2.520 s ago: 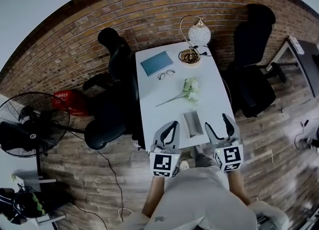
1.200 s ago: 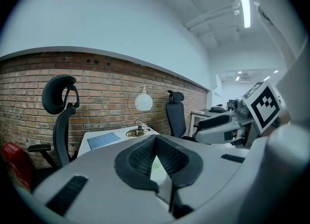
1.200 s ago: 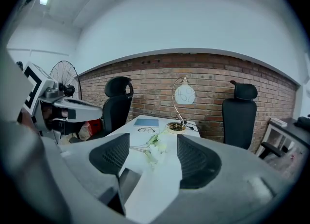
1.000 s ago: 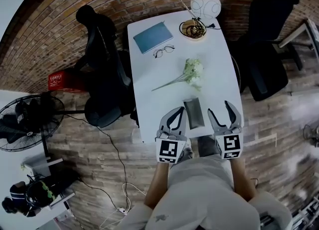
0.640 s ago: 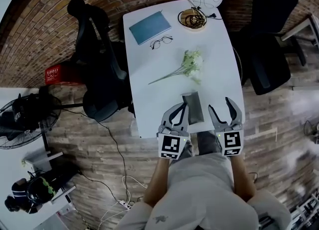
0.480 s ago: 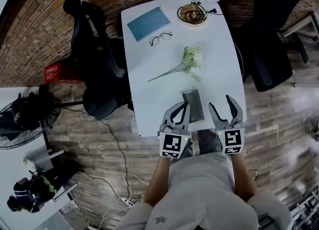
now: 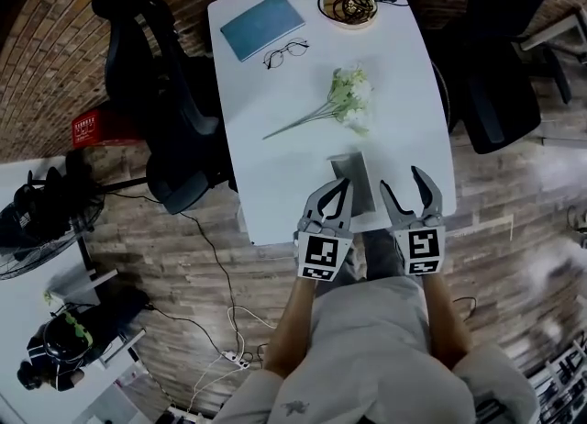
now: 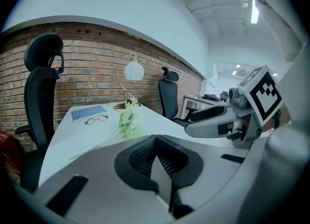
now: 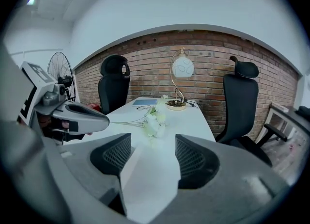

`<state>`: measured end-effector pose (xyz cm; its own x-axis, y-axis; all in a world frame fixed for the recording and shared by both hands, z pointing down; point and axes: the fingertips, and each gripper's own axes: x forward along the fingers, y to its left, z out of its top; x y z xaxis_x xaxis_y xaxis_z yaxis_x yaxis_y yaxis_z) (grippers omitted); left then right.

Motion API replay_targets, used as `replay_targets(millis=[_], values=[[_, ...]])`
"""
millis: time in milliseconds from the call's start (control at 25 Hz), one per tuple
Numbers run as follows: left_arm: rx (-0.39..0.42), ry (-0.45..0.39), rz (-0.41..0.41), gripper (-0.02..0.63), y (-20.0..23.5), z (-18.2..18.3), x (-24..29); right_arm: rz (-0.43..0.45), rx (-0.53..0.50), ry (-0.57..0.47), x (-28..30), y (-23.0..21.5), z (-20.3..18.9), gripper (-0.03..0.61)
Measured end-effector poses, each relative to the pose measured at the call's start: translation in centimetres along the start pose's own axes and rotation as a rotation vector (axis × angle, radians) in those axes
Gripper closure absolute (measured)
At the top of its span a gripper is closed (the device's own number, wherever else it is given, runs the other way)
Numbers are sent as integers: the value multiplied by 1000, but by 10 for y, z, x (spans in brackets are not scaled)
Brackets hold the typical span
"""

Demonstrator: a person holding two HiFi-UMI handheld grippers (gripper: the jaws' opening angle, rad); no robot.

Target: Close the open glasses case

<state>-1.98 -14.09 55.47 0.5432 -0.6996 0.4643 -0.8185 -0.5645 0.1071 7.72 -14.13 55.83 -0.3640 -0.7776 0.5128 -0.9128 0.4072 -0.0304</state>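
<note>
A dark grey glasses case (image 7: 353, 184) lies flat on the white table (image 7: 275, 165), near its front edge. In the head view I cannot tell how far its lid stands open. My left gripper (image 7: 341, 187) is shut, its tips together at the case's left side, nothing between them (image 8: 154, 140). My right gripper (image 7: 401, 184) stands open just right of the case, its pads (image 9: 193, 157) apart and empty. The case is hidden below the jaws in both gripper views. Each gripper view shows the other gripper alongside.
White flowers (image 7: 344, 101) lie beyond the case. Further back are spectacles (image 7: 284, 50), a blue notebook (image 7: 261, 23) and a round tray of cables (image 7: 347, 2) by a lamp. Black office chairs (image 7: 147, 92) (image 7: 495, 92) flank the table. A red box (image 7: 96, 124) sits on the floor.
Both grippers have come forward over the table's near edge and now flank the case. The left one has drawn in against the case's left side. The head view has shifted closer.
</note>
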Motion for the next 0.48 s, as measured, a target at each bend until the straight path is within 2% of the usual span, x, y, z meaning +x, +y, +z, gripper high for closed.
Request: replay_targets(millis=[480], values=[[-27, 65, -15, 609, -2, -33, 22, 16, 10, 71, 18, 1, -28, 291]])
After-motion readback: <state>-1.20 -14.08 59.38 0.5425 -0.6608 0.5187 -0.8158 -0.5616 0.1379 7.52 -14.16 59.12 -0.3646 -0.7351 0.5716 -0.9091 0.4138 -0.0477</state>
